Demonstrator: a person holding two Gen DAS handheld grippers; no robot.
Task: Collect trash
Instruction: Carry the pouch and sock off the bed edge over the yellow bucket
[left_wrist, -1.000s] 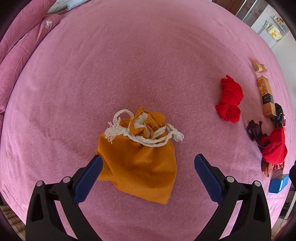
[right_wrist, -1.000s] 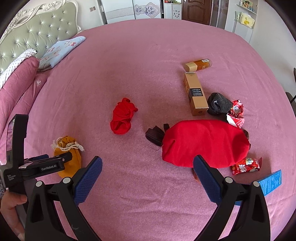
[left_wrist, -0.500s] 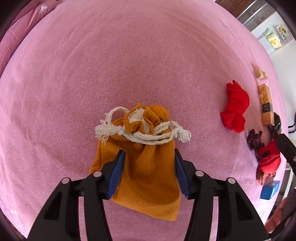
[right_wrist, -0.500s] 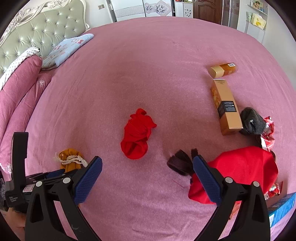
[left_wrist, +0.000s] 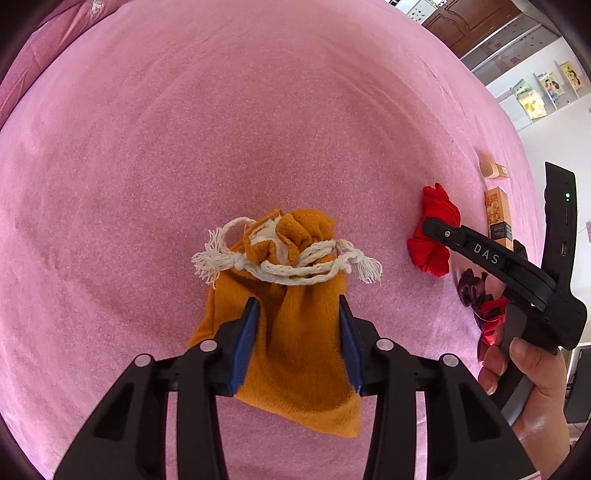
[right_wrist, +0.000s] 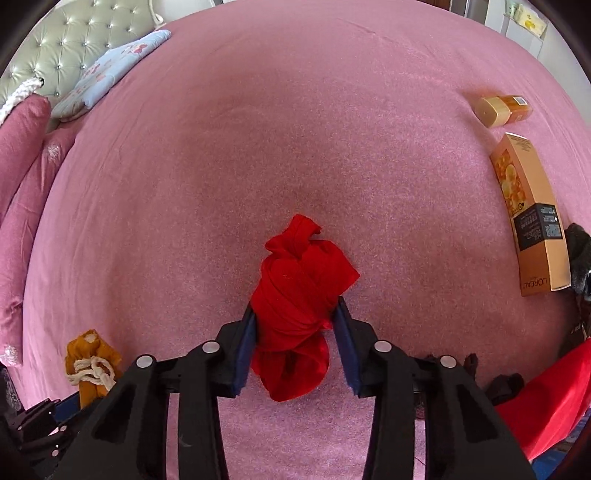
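An orange drawstring pouch (left_wrist: 299, 369) with a white cord lies on the pink bedspread (left_wrist: 258, 129). My left gripper (left_wrist: 297, 301) points down at it. Its jaws are closing, and the blue pads press the pouch's sides just below the cord. A knotted red cloth bundle (right_wrist: 295, 273) lies further right on the bed. My right gripper (right_wrist: 295, 306) is over it with its jaws closing, and the pads squeeze the bundle's lower half. The pouch (right_wrist: 92, 362) also shows at the lower left of the right wrist view. The left wrist view shows the red bundle (left_wrist: 432, 254) partly behind a hand (left_wrist: 528, 369) holding the right tool.
A long tan carton (right_wrist: 532, 218) and an orange bottle (right_wrist: 498, 109) lie at the right. A large red bag (right_wrist: 546, 402) and dark items (right_wrist: 580, 258) sit at the lower right. Pink pillows (right_wrist: 22, 206) and a blue pillow (right_wrist: 114, 74) line the left, by the headboard.
The left jaws have closed from wide open onto the pouch. The right gripper has come down and left from the large red bag to the red bundle, and its jaws have closed on it.
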